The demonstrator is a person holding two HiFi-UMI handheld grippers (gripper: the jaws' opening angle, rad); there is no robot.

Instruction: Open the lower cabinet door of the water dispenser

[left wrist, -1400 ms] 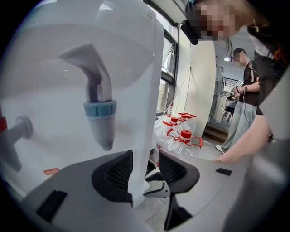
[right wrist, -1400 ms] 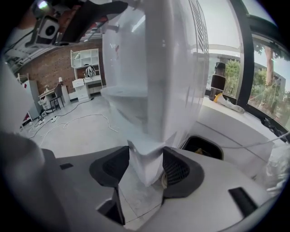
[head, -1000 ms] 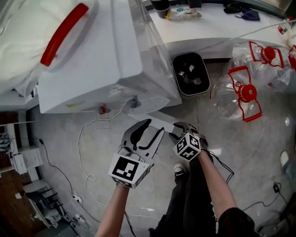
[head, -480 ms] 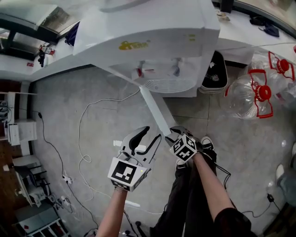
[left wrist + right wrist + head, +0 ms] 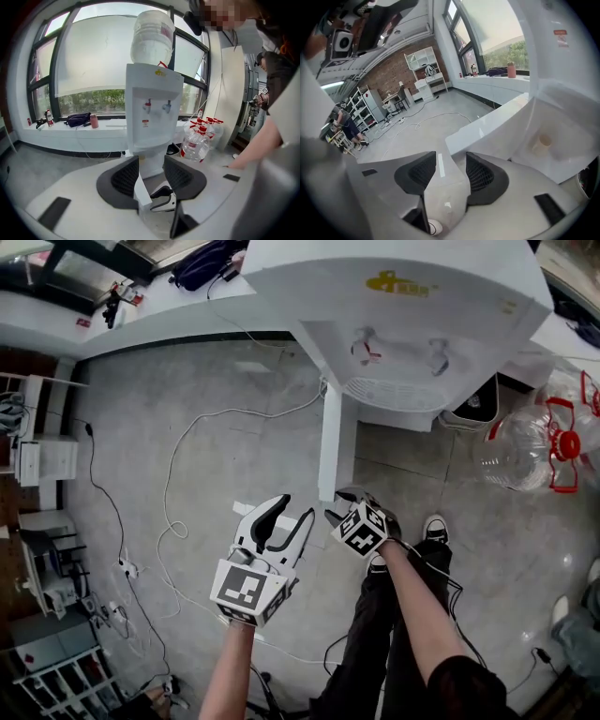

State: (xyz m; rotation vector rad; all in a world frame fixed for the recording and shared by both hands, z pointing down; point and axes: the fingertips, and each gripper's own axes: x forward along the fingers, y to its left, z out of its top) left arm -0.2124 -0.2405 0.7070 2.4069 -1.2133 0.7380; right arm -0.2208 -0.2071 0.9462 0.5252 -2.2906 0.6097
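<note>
Swung wider than a second ago: white flat-panel lower cabinet door (image 5: pixel 330 442), now edge-on in the head view. It runs from its hinge under the tall white plastic water dispenser (image 5: pixel 403 296) at twelve o'clock down toward centre frame. Opening judged nearly complete.

Right gripper (image 5: pixel 339 507): at the door's free end, six o'clock of the panel. Jaws clamp across the panel's edge with a pad on each face, though they have just been opening slightly.

Left gripper (image 5: pixel 292 512): eight o'clock of the door's end, just beside it. Jaws apart, nothing between the pads.

Handling: follow the door's arc about the hinge rather than pulling straight back. Let the wrist turn with the panel. Keep pad pressure even, since a loosening hold may slip off the thin edge. Keep the idle left gripper out of the sweep.

Surroundings: clear plastic water bottles with red cap handles (image 5: pixel 525 451) at four o'clock of the dispenser; thin white cable (image 5: pixel 187 474) on the grey floor at nine o'clock of the door, a likely snag underfoot.
</note>
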